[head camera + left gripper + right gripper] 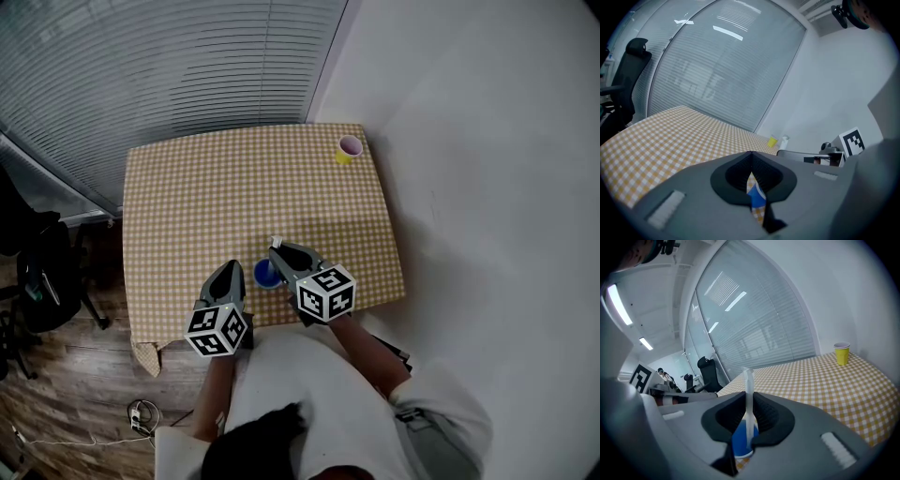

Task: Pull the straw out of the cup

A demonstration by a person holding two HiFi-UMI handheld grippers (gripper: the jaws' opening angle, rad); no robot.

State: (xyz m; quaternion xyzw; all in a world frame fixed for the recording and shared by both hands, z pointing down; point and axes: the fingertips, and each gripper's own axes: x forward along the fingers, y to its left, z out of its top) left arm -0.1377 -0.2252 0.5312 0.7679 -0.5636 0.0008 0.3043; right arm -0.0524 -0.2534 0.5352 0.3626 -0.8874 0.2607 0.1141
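straw (pixel 749 394): white, upright, in cup | cup (pixel 265 274): blue, upright, nr table (pixel 187 206) front edge

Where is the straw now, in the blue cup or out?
In. Right gripper view: the straw stands upright between the right tongs, its lower end inside the cup.

Head view overhead; gripper views low, close, sharing cup (pixel 265 274).

Checked-cloth table (pixel 187 206) bears a blue cup (pixel 265 274) near its front edge; a yellow cup (pixel 348 149), seemingly pink-lined, far right.
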